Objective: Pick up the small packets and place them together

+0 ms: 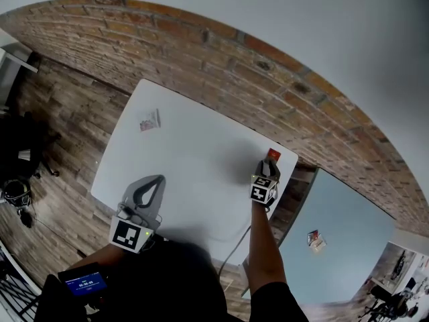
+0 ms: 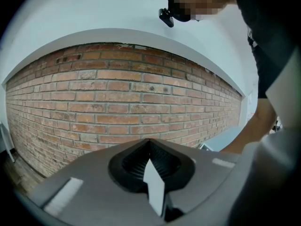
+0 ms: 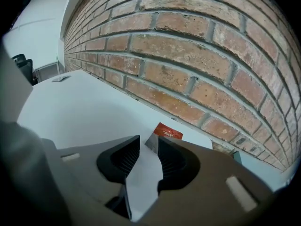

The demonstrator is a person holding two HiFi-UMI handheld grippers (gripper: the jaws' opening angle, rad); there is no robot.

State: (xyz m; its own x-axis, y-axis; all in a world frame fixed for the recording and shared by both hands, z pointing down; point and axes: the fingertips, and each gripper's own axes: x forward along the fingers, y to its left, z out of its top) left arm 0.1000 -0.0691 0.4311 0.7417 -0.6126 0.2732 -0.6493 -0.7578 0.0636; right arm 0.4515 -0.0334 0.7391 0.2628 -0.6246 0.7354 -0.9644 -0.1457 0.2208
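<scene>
A small red packet [image 1: 273,155] lies at the far right corner of the white table [image 1: 194,173], close to the brick wall. My right gripper [image 1: 266,172] is right behind it; in the right gripper view the jaws [image 3: 149,142] stand open, with the red packet [image 3: 167,132] on the table just past their tips and the pads not pressing on it. A second, pale packet [image 1: 149,121] lies near the table's far left edge and shows small in the right gripper view [image 3: 59,78]. My left gripper [image 1: 144,200] is at the near left edge, shut and empty [image 2: 150,147], and faces the wall.
A brick wall [image 1: 221,59] runs along the table's far side. A light blue surface [image 1: 335,213] to the right, beyond the table, carries another small packet [image 1: 315,240]. A cable [image 1: 234,247] hangs off the front edge. Dark chairs [image 1: 20,153] stand on the wood floor at left.
</scene>
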